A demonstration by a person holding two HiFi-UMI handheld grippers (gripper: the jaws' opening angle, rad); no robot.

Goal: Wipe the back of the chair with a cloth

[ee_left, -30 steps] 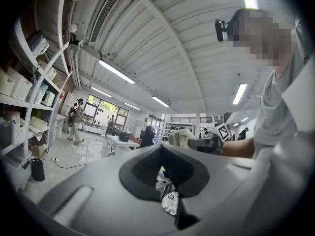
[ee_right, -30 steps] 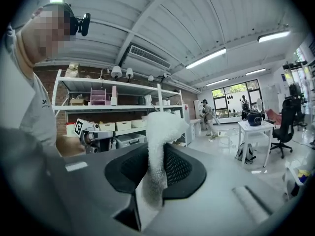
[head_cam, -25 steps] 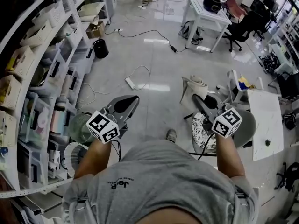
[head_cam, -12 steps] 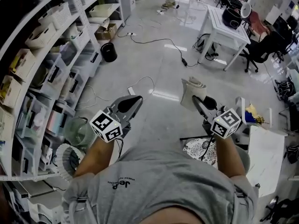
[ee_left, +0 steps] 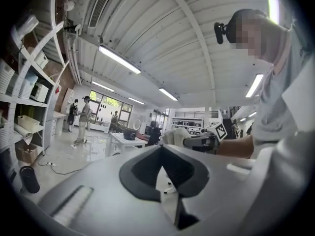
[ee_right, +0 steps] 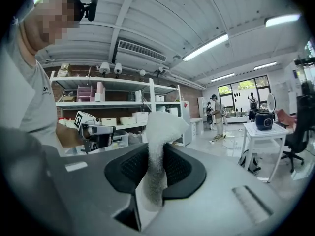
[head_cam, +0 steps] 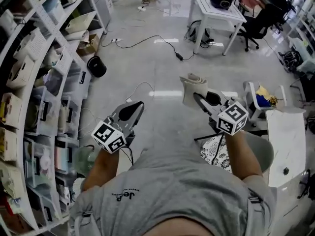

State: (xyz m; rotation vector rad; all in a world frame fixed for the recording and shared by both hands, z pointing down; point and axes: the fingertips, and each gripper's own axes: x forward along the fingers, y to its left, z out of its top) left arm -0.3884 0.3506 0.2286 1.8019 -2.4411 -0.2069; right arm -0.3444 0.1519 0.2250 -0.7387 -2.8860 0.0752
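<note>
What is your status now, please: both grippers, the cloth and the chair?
Left gripper shut, empty. Right gripper shut on cloth, held in air. Chair low at right, cloth clear of it. No obstacle seen between them.

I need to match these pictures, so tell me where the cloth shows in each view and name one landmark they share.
Head view: the cloth is right of centre, at the right tool's tip.
Left gripper view: cloth small, centre right, on that tool.
Right gripper view: cloth dead centre, clamped between the jaws.
Shared landmark: the white table.
</note>
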